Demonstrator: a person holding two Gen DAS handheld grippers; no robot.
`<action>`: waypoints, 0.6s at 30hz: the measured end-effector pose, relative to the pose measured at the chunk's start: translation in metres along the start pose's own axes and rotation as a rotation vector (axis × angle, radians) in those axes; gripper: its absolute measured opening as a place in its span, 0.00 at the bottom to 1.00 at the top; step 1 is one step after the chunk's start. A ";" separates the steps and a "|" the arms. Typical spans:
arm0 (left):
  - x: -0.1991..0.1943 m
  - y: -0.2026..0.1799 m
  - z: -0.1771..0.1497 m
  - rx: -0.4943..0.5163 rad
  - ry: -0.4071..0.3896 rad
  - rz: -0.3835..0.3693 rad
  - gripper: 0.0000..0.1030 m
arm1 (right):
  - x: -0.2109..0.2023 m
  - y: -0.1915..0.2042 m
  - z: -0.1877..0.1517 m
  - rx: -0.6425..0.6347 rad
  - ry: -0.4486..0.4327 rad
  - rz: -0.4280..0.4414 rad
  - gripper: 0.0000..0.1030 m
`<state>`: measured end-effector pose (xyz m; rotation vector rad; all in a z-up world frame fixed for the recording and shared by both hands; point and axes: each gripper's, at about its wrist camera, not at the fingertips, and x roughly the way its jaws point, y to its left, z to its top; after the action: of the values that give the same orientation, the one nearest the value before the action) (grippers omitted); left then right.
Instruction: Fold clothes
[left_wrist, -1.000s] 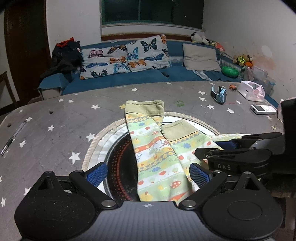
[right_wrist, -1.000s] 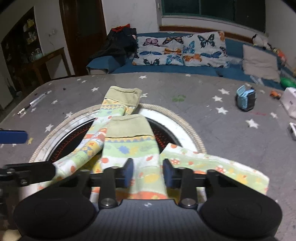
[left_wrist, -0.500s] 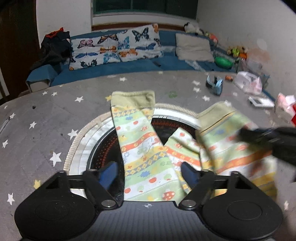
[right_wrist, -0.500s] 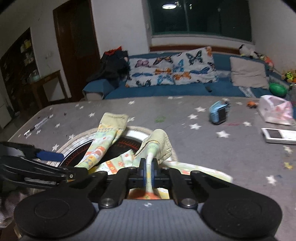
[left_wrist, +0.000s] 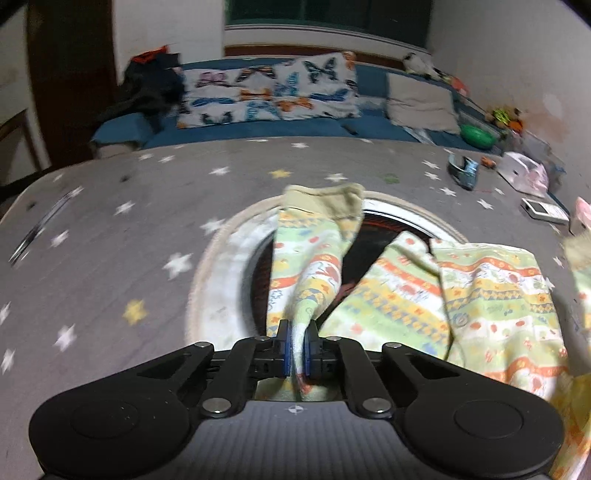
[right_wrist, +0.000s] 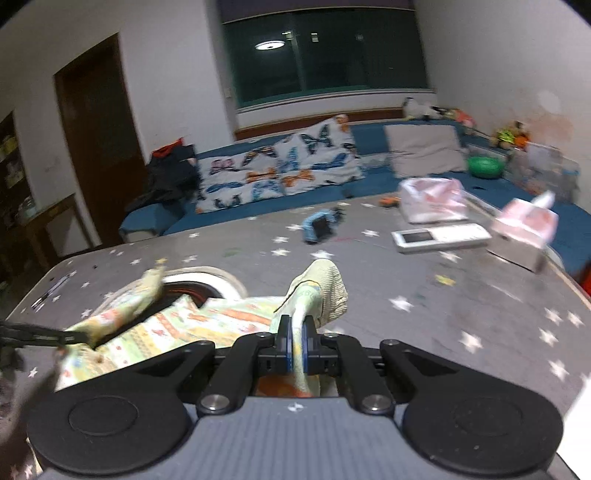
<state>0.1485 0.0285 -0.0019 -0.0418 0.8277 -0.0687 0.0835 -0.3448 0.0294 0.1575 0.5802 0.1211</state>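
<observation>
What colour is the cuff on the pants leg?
Plain pale olive-green cuff, clearest in left wrist view.

Left gripper (left_wrist: 296, 347): blue pads pressed together on a bunched fold of fabric.
Patterned trousers (left_wrist: 491, 295): pale green with orange and yellow bands; one leg runs from the pads up to its plain cuff, the other spreads rightward.
Round mat (left_wrist: 221, 273): white rim, dark centre, under the trousers.
Table (left_wrist: 110, 229): grey star-print cover.
White handset (left_wrist: 543, 210): far right edge.
Sofa (left_wrist: 258, 127): blue, behind table.
Butterfly cushions (left_wrist: 269, 92): on the sofa.

Patterned trousers (left_wrist: 480, 295) (green, orange bands) lifted, bunched.
</observation>
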 end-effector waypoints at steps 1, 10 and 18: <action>-0.006 0.006 -0.005 -0.017 0.000 0.008 0.07 | -0.004 -0.007 -0.003 0.014 -0.002 -0.015 0.04; -0.069 0.046 -0.069 -0.143 0.009 0.064 0.07 | -0.025 -0.053 -0.034 0.101 0.013 -0.123 0.04; -0.104 0.054 -0.080 -0.121 -0.010 0.111 0.43 | -0.031 -0.049 -0.025 0.048 0.028 -0.125 0.09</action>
<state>0.0218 0.0900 0.0174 -0.1099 0.8218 0.0863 0.0474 -0.3949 0.0170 0.1664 0.6200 -0.0119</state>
